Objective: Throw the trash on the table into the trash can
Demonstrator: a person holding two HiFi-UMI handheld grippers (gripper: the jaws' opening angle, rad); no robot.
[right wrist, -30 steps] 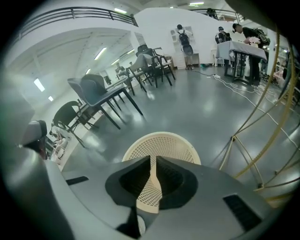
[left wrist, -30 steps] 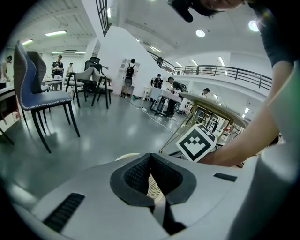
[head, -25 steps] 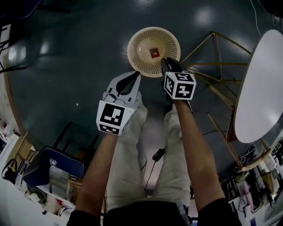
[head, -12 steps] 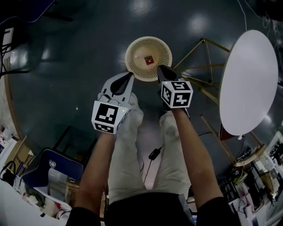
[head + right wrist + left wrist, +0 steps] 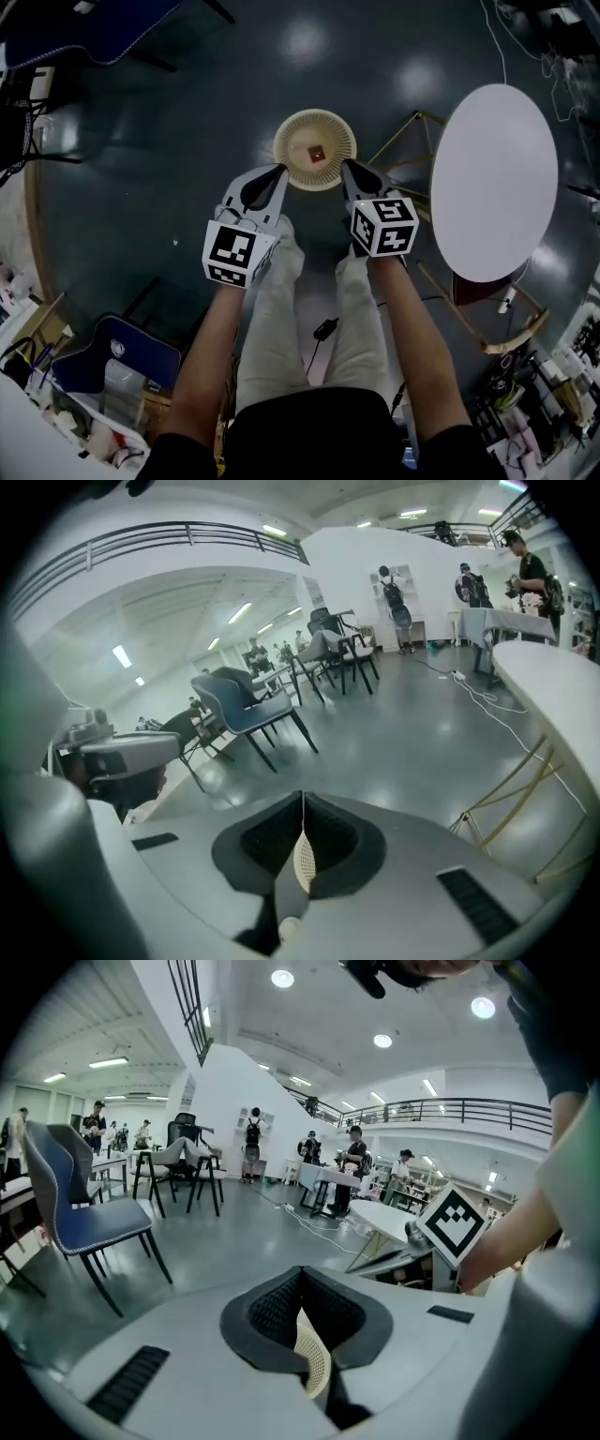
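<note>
Trash: red scrap [image 5: 318,152] lies inside the beige trash can [image 5: 289,136] on the floor, likely delivered | your left tool [image 5: 279,172] and right tool [image 5: 346,166] hang above its near rim, apart from the scrap | left closed, empty; right just closing on nothing | white worktop [image 5: 492,178] stands to the right

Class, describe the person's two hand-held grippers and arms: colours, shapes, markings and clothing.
Both the left hand-held gripper and the right hand-held gripper have pale grey, tapering shells with black textured pads inside the jaws. Each carries a white cube printed with black square markers. The person wears short dark sleeves and light trousers.
</note>
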